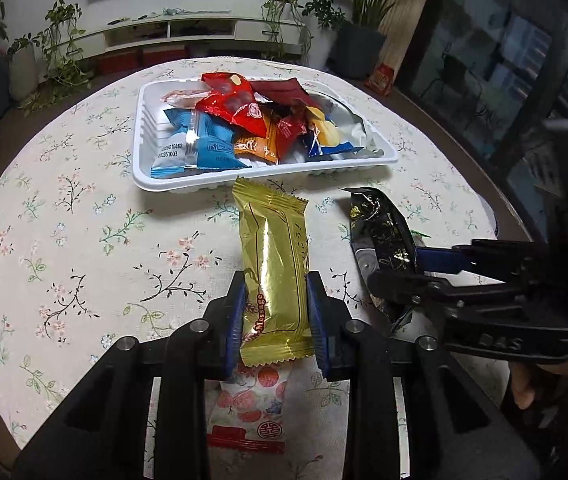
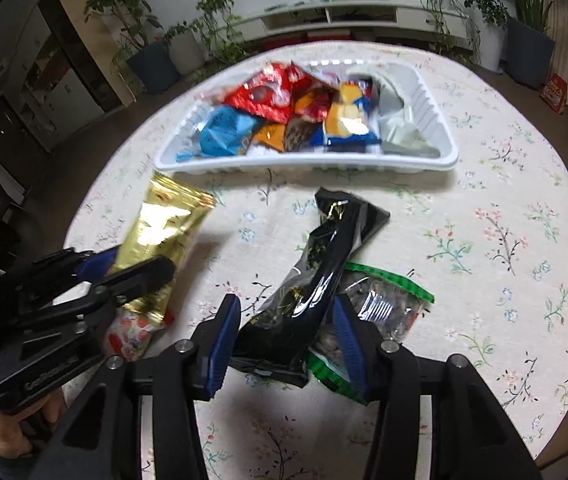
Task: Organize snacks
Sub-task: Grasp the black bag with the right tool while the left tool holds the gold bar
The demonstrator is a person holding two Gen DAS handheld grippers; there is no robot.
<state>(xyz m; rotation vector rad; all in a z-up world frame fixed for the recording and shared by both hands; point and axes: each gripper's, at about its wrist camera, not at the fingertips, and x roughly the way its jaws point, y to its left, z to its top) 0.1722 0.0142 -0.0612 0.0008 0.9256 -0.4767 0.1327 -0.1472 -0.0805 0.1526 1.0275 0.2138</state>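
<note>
Snacks are being gathered into a white tray that sits toward the far edge of the round, floral-clothed table, already heaped with red, blue and orange packets. A gold wrapper is clamped between the blue pads of the left gripper, held by its lower half with its far end aimed at the tray's near rim. A black wrapper is caught between the pads of the right gripper; the right pad appears pressed on it, while contact on the left side is less certain. Beneath it, on the cloth near the table's middle, a green-edged clear packet is left lying, and a white packet with red print rests under the left gripper at the near edge.

The step in hand is judged to be the carry to the tray. It would best be done with each wrapper lifted clear of the packets below, so that none is dragged along. The near rim should be cleared before release, and the two grippers kept apart so that their paths are not crossed. Empty space seems greatest at the tray's right end.
</note>
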